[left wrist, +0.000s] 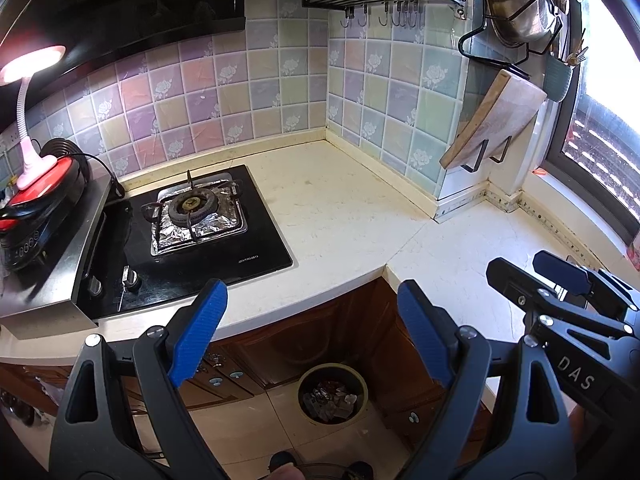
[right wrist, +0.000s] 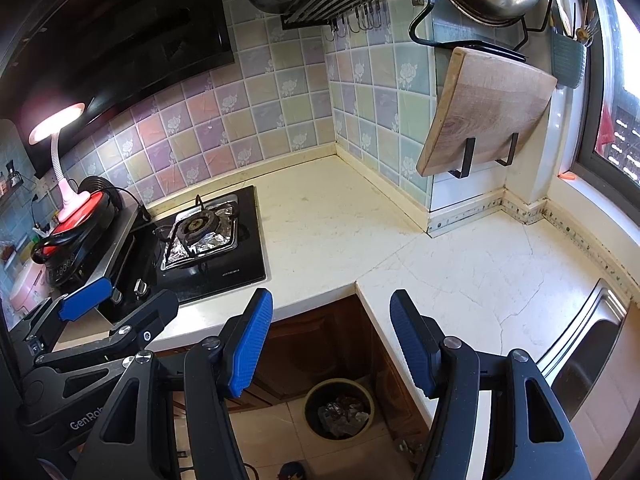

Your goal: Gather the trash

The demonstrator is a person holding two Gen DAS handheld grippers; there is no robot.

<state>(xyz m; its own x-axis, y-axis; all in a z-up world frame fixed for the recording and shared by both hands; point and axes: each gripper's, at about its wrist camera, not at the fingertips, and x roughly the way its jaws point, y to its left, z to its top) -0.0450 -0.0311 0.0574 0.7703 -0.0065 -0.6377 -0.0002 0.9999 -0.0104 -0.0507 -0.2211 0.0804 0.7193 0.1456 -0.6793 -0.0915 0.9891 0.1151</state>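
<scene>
A round trash bin (left wrist: 301,394) stands on the tiled floor below the counter's inner corner, with crumpled wrappers and foil (left wrist: 330,398) inside. My left gripper (left wrist: 312,332) hovers open above it in front of the counter edge, nothing between its blue pads (left wrist: 200,332). My right gripper (left wrist: 516,260) pokes in from the right over the counter. In the right wrist view the right gripper (right wrist: 331,344) is open and holds nothing, above the same bin (right wrist: 308,408) and its trash (right wrist: 342,412). The left gripper (right wrist: 140,292) shows at the left, near the stove.
The white L-shaped countertop (right wrist: 340,232) runs along the tiled walls. A black gas hob (left wrist: 200,220) with a foil-lined burner sits left, beside a pink lamp (left wrist: 28,120). A steel sink (right wrist: 588,352) is at the right. A wooden cutting board (right wrist: 480,112) hangs on a rack; brown cabinets (left wrist: 320,332) lie below.
</scene>
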